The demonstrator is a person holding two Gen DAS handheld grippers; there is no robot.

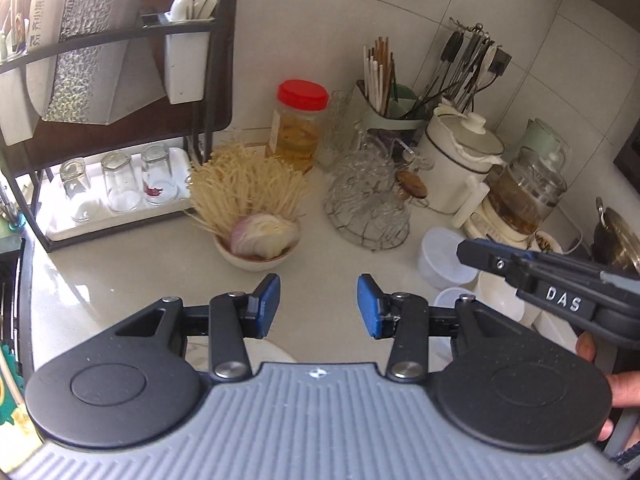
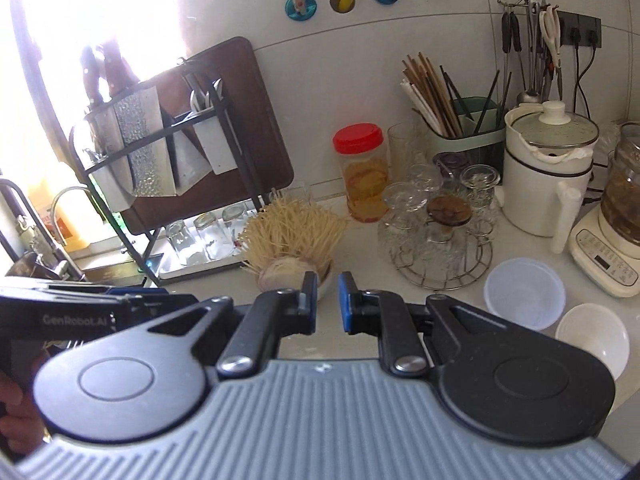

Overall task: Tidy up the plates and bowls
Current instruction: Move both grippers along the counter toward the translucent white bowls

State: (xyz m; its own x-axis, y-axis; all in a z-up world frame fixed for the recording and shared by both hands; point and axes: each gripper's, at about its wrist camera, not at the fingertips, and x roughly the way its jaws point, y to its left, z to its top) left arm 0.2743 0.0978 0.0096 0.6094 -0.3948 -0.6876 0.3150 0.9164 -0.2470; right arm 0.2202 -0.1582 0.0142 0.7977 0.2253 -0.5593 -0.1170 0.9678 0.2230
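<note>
Left gripper [image 1: 318, 306]: we hold it spread wide, empty, above the counter [image 1: 120, 280].
Right gripper [image 2: 325, 304]: narrowly parted, gripping nothing.
Bowls: our white bowl [image 2: 592, 340] sits beside a plastic tub [image 2: 524, 296], right side.
Ahead: noodle bowl [image 1: 256, 256], glass rack [image 1: 366, 208].

White raised letters "DAS" stand on the side of the right gripper [image 1: 568, 280], which reaches in from the right of the left gripper's own fingers. "GenRobot.AI" is printed in grey on the black body of the left gripper [image 2: 76, 320], seen left of the right gripper's fingers. A steel panel [image 1: 40, 32] far up left carries characters too blurred to read.
</note>
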